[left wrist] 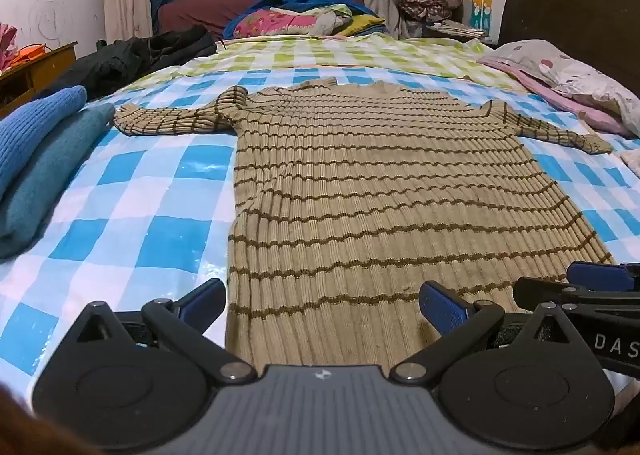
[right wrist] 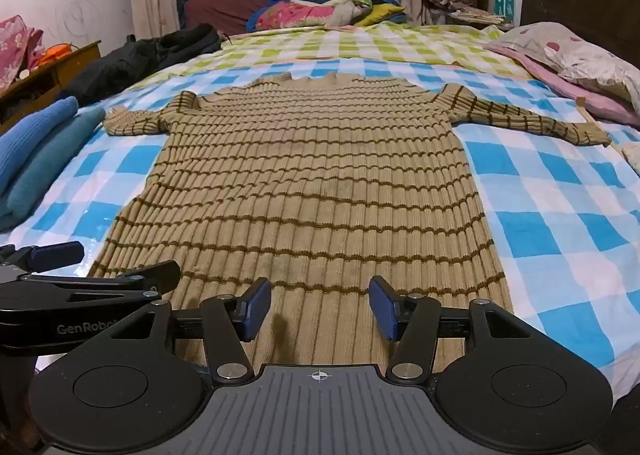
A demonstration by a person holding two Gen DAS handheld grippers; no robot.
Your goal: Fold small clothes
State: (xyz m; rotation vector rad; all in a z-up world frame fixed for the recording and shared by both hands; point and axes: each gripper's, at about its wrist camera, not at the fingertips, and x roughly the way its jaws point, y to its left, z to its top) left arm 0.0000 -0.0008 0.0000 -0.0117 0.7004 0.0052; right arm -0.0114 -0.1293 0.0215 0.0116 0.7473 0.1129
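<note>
Folded knits [left wrist: 36, 151]: blue pile at the bed's left edge, beside the left cuff.
Left gripper [left wrist: 322, 305]: released, jaws wide, empty, at the hem's left corner.
Sweater [left wrist: 384, 191]: striped, flat on the checked sheet [left wrist: 132, 211], sleeves spread sideways; long axis runs straight away from both tools, hem nearest, collar farthest.
Right gripper [right wrist: 320, 307]: released, empty, over the hem's middle.
Nearer arm: each roughly level at the hem; left likely suits the left sleeve.

The sweater [left wrist: 360, 183] hem is hidden behind the left gripper [left wrist: 322, 301] body, the folded blue knitwear [left wrist: 36, 159] is cut off at the left frame edge, and the right gripper [left wrist: 600, 283] is cropped at the right edge.
</note>
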